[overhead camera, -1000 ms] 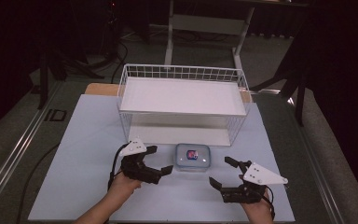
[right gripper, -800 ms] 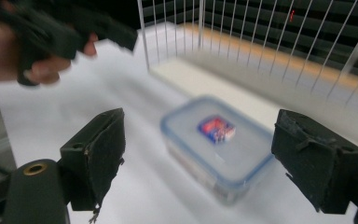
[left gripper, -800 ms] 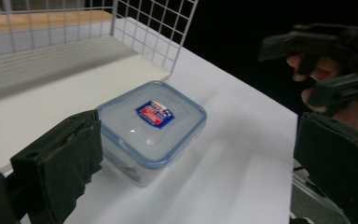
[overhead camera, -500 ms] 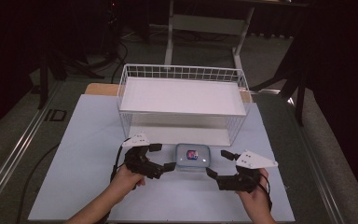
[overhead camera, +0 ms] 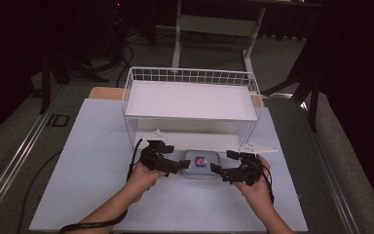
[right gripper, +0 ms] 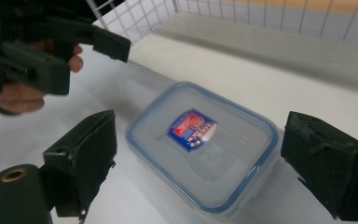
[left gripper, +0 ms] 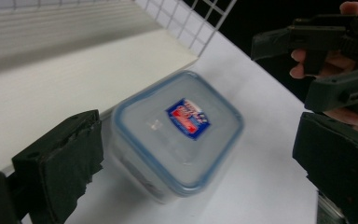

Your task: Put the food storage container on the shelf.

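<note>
Both the left gripper [overhead camera: 177, 166] and right gripper [overhead camera: 220, 169] gape beside the lidded container [overhead camera: 200, 163]; nothing grasped yet, lifting seemingly remains.

Lidded box between two tongs, in front of a wire basket on the surface.

A clear rectangular plastic box with a blue-rimmed lid [overhead camera: 200, 163] sits on the pale blue-white surface [overhead camera: 92, 161], near its front edge and about midway across. Directly behind the box stands a white wire basket holding a white flat board [overhead camera: 191, 100]; the box lies just in front of the basket's near wall, close to it. The left black two-jaw tongs [overhead camera: 179, 166] lie just left of the box, the right black two-jaw tongs [overhead camera: 220, 170] just right of it, each with jaws spread and pointing inward at the box. In each gripper view the box lies between that tongs' jaws.
</note>
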### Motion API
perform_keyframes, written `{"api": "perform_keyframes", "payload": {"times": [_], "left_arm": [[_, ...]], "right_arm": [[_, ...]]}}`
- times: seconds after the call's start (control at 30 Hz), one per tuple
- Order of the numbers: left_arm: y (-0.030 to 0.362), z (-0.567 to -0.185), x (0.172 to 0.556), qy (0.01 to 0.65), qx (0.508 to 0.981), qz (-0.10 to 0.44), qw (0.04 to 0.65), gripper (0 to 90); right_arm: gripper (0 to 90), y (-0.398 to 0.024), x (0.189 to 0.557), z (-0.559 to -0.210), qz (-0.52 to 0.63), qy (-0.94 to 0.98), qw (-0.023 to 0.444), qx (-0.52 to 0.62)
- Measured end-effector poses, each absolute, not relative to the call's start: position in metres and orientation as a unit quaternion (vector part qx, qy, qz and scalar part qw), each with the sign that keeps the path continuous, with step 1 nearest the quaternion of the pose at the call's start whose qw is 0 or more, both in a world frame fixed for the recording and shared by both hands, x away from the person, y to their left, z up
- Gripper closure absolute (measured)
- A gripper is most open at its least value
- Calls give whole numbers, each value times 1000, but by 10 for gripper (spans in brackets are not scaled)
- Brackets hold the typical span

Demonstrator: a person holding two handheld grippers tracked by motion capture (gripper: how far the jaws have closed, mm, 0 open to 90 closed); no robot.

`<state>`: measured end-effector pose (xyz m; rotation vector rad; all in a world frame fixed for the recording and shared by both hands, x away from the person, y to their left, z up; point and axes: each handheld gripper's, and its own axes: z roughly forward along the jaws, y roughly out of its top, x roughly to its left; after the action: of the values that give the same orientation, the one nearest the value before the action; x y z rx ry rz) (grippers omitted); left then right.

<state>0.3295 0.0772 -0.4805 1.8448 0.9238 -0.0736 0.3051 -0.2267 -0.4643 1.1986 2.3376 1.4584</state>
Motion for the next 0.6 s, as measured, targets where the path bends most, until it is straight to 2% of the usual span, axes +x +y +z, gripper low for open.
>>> {"api": "perform_keyframes", "payload": {"times": [0.17, 0.37, 0.4, 0.5, 0.6], "left_arm": [[74, -494, 342, 427, 754, -65, 494, 29], [67, -508, 352, 457, 746, -96, 476, 31], [67, -511, 353, 461, 743, -100, 476, 70], [64, -517, 356, 465, 745, -107, 466, 82], [62, -523, 358, 483, 740, -108, 456, 133]], "right_arm": [[124, -229, 323, -479, 435, 772, 10, 462], [149, -234, 334, -493, 425, 748, -36, 508], [155, -234, 337, -499, 420, 744, -53, 517], [159, -233, 339, -504, 418, 739, -64, 524], [185, -231, 341, -508, 415, 731, -71, 536]]}}
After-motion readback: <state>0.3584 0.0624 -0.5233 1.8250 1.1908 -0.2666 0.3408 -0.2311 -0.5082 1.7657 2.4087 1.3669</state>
